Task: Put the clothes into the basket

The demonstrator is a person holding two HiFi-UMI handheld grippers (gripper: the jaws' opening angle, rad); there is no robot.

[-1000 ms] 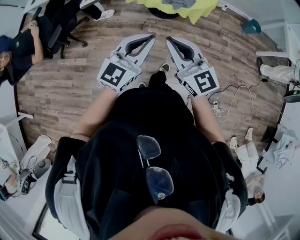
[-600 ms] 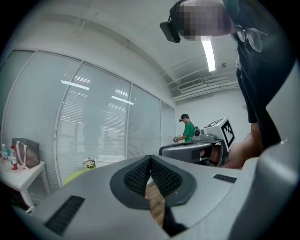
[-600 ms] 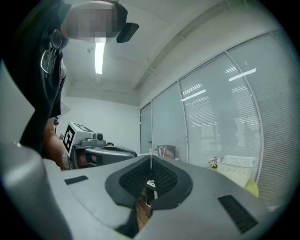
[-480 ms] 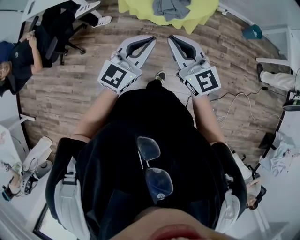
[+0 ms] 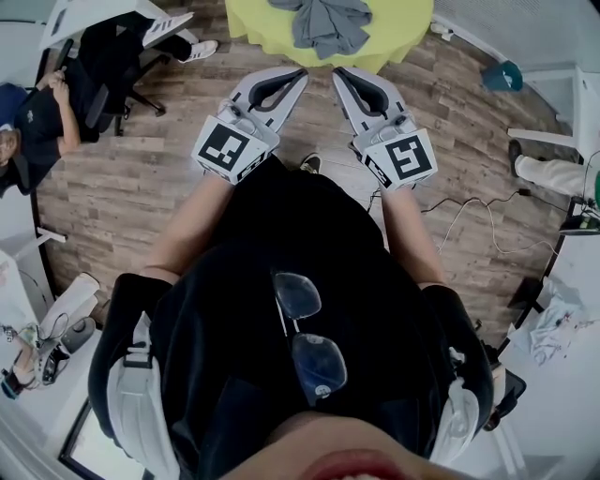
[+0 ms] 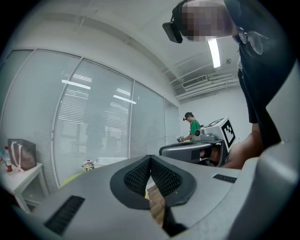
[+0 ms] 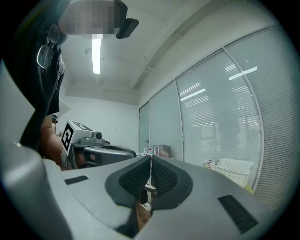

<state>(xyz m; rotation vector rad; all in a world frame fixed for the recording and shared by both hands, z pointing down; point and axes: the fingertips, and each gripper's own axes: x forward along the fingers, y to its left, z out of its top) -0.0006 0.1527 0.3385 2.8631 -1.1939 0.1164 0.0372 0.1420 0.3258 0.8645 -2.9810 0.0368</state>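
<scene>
- Left gripper (image 5: 301, 73), upper centre-left of the head view: jaws closed tip to tip and nothing between them. Its own view (image 6: 150, 159) confirms this, with the pads meeting at the tip and only floor showing below.
- Grey garment (image 5: 328, 21), top centre of the head view: lies crumpled on the yellow table (image 5: 394, 33), above both gripper tips in the frame and apart from them, with a strip of wood floor between. Its spread runs mostly across the frame, one fold hangs toward the table's near edge, and the top is cut off by the frame edge.
- Key relation: the garment lies straight ahead along both grippers' long axes, over the gap between the tips. Judged equally near to either hand, the right perhaps slightly favoured.
- Right gripper (image 5: 337, 72), upper centre-right: jaws likewise pressed together and empty (image 7: 150, 159).
- White basket (image 7: 233, 167), right of the right gripper view: off to that gripper's right side, near a yellow edge. Cannot tell whether it rests on the table. Not found in the head view.
- Judgement: task not begun. Jaws must open before any pick.
</scene>
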